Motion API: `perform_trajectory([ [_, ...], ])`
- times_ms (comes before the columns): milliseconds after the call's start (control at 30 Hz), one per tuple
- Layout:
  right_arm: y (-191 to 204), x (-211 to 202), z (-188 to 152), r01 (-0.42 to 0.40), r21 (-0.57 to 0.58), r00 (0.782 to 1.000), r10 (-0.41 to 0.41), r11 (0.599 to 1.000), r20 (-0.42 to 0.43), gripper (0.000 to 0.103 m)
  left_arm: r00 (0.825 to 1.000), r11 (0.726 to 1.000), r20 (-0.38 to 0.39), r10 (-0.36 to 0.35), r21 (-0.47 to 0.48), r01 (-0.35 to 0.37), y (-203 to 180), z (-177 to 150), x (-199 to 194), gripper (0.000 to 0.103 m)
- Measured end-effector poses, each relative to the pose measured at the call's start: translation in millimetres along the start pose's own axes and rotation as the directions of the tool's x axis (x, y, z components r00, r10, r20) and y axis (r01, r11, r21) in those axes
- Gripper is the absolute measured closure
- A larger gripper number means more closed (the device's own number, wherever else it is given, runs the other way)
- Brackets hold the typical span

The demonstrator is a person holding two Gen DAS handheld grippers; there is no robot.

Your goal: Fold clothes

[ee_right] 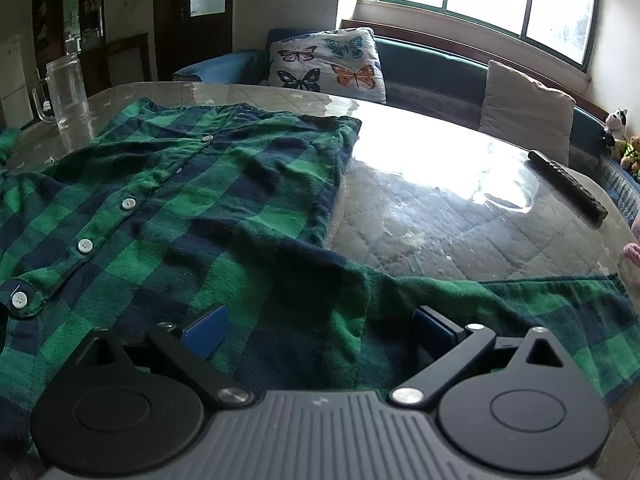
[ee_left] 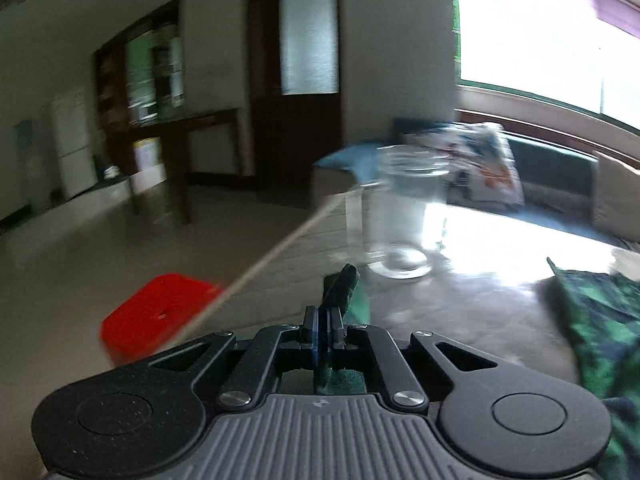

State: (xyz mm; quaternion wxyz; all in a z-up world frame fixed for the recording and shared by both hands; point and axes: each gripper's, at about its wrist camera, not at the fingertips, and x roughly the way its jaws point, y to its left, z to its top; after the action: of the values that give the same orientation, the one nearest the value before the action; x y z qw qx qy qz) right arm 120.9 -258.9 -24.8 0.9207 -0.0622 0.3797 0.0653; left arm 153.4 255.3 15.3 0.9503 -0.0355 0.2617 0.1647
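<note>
A green and navy plaid shirt (ee_right: 192,200) lies spread on the glass-topped table (ee_right: 440,216), button placket up, one sleeve stretched toward the right. My right gripper (ee_right: 320,326) hovers low over the shirt's near part, jaws wide open, blue pads apart with cloth beneath them and nothing pinched. In the blurred left wrist view my left gripper (ee_left: 325,328) is shut on a fold of the plaid shirt (ee_left: 340,288), which sticks up between the pads. More of the shirt (ee_left: 600,320) trails off at the right edge.
A clear glass mug (ee_left: 404,216) stands on the table just beyond the left gripper, also seen at the shirt's far left corner as mug (ee_right: 68,96). A dark remote (ee_right: 568,184) lies at the table's right. A red stool (ee_left: 156,316) sits on the floor. A bench with cushions (ee_right: 328,64) runs behind.
</note>
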Motion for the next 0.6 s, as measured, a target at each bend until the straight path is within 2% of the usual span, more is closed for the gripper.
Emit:
perform_trajectory([
  [200, 5.1, 1.5, 4.7, 0.005, -0.023, 1.0, -0.006, 1.0, -0.011, 0.003, 0.992, 0.99, -0.084, 0.094, -0.096, -0.102, 44.7, -22.4, 11.7, 0.1],
  [333, 7.2, 1.9, 7.3, 0.01, -0.031, 1.0, -0.011, 0.999, -0.019, 0.003, 0.98, 0.984, -0.147, 0.131, -0.098, -0.146, 53.5, -34.4, 22.6, 0.1],
  [500, 10.8, -2.8, 12.0, 0.0, -0.031, 1.0, -0.001, 1.0, -0.018, 0.003, 0.976, 0.979, -0.147, 0.159, -0.101, -0.175, 53.9, -32.9, 15.2, 0.095],
  [600, 15.2, -5.8, 14.4, -0.013, -0.043, 1.0, 0.012, 0.999, -0.014, 0.003, 0.983, 0.986, -0.133, 0.127, -0.095, -0.14, 48.9, -29.9, 0.7, 0.089],
])
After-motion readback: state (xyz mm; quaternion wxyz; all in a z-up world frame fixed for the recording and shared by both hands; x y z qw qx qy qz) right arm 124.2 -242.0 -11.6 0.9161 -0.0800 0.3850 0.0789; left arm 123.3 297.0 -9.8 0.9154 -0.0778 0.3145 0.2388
